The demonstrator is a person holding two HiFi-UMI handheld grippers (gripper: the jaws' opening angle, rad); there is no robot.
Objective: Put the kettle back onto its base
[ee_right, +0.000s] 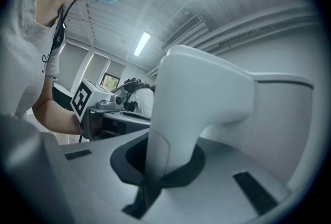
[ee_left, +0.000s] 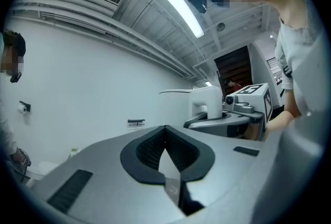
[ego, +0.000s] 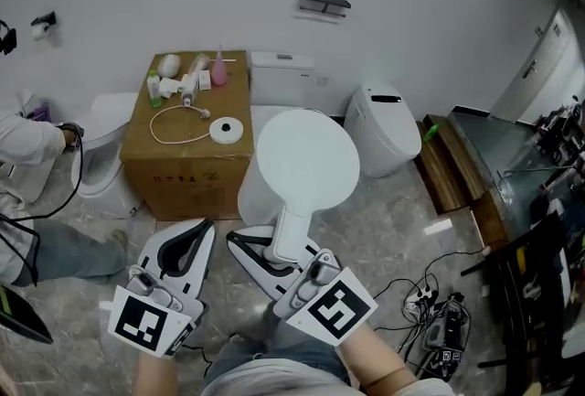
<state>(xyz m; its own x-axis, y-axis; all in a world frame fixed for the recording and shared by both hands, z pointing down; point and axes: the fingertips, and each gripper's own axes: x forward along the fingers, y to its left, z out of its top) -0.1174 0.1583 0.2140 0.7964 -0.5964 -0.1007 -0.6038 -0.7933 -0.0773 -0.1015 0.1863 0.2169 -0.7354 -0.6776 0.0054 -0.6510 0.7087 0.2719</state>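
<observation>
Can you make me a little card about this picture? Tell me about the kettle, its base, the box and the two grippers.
kettle: white, off its base, held up by its handle
right gripper: jaws shut on the kettle's handle
left gripper: jaws together, nothing between them
base: white round disc with a cord, on top of the cardboard box
also on the box: small bottles at the back

The kettle [ego: 306, 156] and base [ego: 226, 131] are white, the cardboard box [ego: 187, 175] brown.
</observation>
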